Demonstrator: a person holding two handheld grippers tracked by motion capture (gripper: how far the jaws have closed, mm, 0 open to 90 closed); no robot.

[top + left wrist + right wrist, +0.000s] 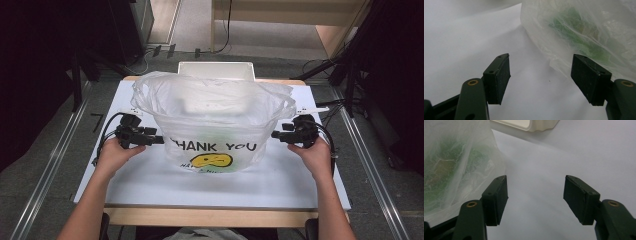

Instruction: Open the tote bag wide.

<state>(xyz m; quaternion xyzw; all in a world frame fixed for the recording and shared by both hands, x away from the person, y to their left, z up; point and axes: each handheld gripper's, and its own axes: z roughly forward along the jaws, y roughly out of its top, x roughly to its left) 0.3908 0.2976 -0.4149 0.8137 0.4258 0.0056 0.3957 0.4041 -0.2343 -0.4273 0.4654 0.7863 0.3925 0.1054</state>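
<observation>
A translucent white plastic bag (212,122) printed "THANK YOU" with a yellow smiley stands open in the middle of the white table (150,175). Something green shows dimly through its wall (584,37) (446,167). My left gripper (159,140) sits at the bag's left side, and in the left gripper view its jaws (541,76) stand wide apart with nothing between them. My right gripper (276,135) rests beside the bag's right side. Its jaws (535,197) are open over bare table, empty.
A cream plastic bin (216,70) stands at the table's far edge behind the bag, its corner (534,125) near the right gripper. Cables trail off both grippers. Metal rails run along the floor on both sides of the table.
</observation>
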